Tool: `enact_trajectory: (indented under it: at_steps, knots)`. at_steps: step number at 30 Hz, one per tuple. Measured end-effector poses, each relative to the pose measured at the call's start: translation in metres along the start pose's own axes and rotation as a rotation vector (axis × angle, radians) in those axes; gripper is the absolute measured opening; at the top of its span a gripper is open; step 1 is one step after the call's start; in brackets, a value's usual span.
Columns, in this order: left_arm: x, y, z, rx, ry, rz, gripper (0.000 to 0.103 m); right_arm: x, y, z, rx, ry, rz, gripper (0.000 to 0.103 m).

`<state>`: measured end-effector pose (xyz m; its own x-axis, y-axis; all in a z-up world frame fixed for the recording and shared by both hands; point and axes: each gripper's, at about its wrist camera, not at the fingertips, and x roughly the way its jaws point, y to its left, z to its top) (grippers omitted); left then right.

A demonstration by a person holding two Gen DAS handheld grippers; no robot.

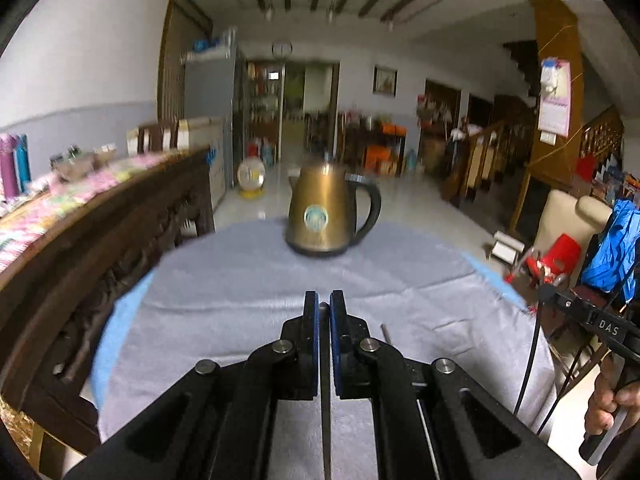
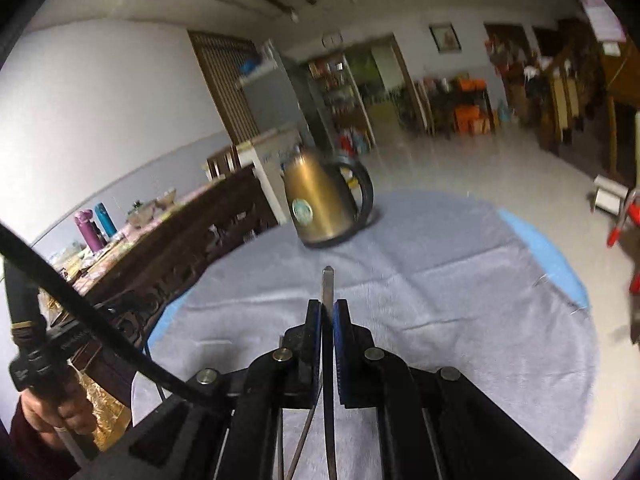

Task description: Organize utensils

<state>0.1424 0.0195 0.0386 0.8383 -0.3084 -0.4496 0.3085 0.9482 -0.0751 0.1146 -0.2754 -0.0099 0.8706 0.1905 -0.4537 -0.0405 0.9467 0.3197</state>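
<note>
My left gripper (image 1: 324, 300) is shut on a thin metal utensil (image 1: 326, 432) that runs back between the jaws toward the camera; its end is hidden. My right gripper (image 2: 328, 307) is shut on a flat metal utensil handle (image 2: 327, 284) whose tip sticks out just past the fingertips. Both grippers hover over the grey cloth (image 1: 248, 292) on the round table. Another thin metal rod (image 1: 386, 334) shows just right of the left gripper, and a thin rod (image 2: 304, 436) shows under the right one.
A bronze electric kettle (image 1: 323, 216) with a black handle stands at the table's far side; it also shows in the right wrist view (image 2: 320, 204). A dark carved wooden bench (image 1: 108, 248) borders the table on the left. The other hand-held gripper (image 1: 592, 320) is at the right edge.
</note>
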Motion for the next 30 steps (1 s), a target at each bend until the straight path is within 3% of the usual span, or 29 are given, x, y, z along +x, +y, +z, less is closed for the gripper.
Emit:
enact_trajectory:
  at_steps: [11, 18, 24, 30]
  knots:
    - [-0.093, -0.013, 0.013, -0.026, -0.159, -0.043, 0.005, -0.1, 0.035, -0.012, -0.028, -0.258, -0.001, 0.007]
    - [-0.136, -0.029, 0.033, -0.002, -0.239, -0.082, 0.005, -0.146, 0.058, -0.005, -0.011, -0.393, 0.057, 0.007]
    - [-0.163, -0.04, 0.039, 0.011, -0.277, -0.128, 0.005, -0.17, 0.079, -0.001, -0.01, -0.44, 0.123, 0.007]
    - [-0.162, -0.042, 0.035, -0.023, -0.235, -0.144, 0.005, -0.163, 0.095, -0.011, -0.025, -0.41, 0.144, 0.007]
